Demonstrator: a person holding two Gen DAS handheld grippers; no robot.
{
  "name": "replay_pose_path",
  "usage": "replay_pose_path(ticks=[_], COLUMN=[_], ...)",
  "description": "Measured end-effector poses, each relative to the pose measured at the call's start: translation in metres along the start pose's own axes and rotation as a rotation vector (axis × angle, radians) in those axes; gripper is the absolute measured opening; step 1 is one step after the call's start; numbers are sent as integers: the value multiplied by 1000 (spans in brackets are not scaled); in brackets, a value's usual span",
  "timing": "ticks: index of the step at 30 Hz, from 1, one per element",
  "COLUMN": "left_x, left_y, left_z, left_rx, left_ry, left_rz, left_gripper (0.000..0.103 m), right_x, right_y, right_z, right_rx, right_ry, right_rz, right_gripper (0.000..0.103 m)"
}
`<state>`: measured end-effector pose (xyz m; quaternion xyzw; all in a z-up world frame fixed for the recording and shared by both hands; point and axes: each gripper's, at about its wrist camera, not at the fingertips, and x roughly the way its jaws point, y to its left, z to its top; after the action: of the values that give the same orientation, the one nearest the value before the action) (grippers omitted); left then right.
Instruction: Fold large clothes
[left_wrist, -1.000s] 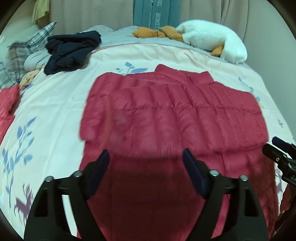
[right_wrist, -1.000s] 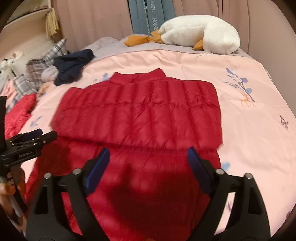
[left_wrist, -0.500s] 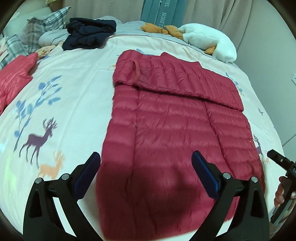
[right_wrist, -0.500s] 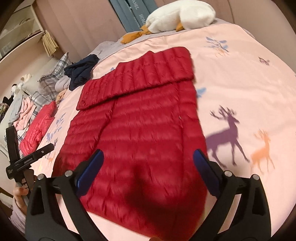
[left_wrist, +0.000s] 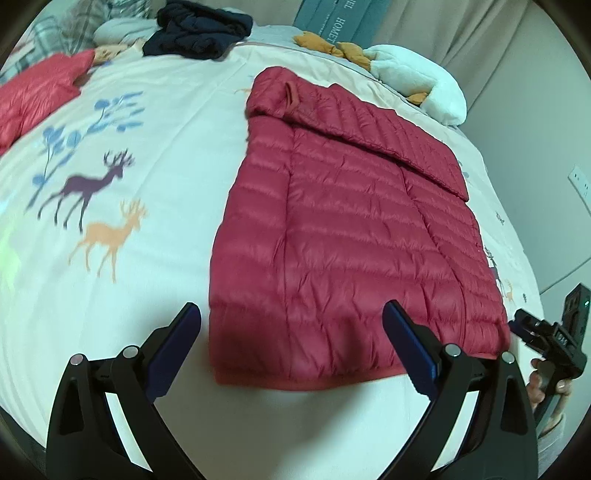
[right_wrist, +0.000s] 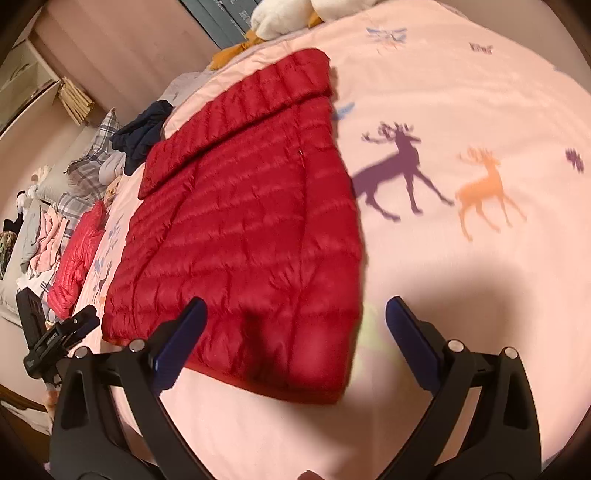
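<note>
Red quilted down jacket (left_wrist: 343, 236): lies flat on the pale printed bedspread (left_wrist: 155, 177), hem along the near edge, its far part folded back over the body as a flap. Sleeves not visible; cannot tell whether they are tucked beneath.

Left gripper (left_wrist: 291, 343): black frame, blue pads, fingers wide apart with nothing between them; its jaws have just been opening. It hangs above the jacket's near left corner, apart from the cloth. Its lower frame is cut off by the picture's edge.

Right gripper (right_wrist: 295, 332): same build, fingers wide and empty, jaws likewise just opened, above the jacket's near right corner. In the left wrist view only its dark side and part of a hand (left_wrist: 550, 384) show at the right margin.

Dark navy garment (left_wrist: 199, 33): crumpled heap near the far left corner.

Second red padded garment (left_wrist: 33, 96): at the left edge, partly out of frame.

White plush toy with orange parts (left_wrist: 413, 77): at the far edge, shape unclear.

Teal box with lettering (left_wrist: 343, 18): behind the toy, text cut off.

Right wrist view is blurred toward the jacket's near hem.
</note>
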<state>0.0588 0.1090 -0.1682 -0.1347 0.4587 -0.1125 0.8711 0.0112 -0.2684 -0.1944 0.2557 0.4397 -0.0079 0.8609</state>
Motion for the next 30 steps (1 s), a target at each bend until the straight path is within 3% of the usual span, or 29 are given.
replay_pose_path(ticks=[20,27,30], left_x=[21,21,22], left_y=[6,13,17], left_z=[-16,-16,-15], left_rx=[-45,-84,-107], left_ry=[47,38,40], left_rz=[-97,-148,-219], left_gripper=[100,100,100], right_x=[22,20,21], right_y=[24,11,7], right_z=[-6,-2,1], right_rx=[-57,22,54], right_ry=[46,41,47], right_rz=[5,100,162], right_gripper=[101,101,101])
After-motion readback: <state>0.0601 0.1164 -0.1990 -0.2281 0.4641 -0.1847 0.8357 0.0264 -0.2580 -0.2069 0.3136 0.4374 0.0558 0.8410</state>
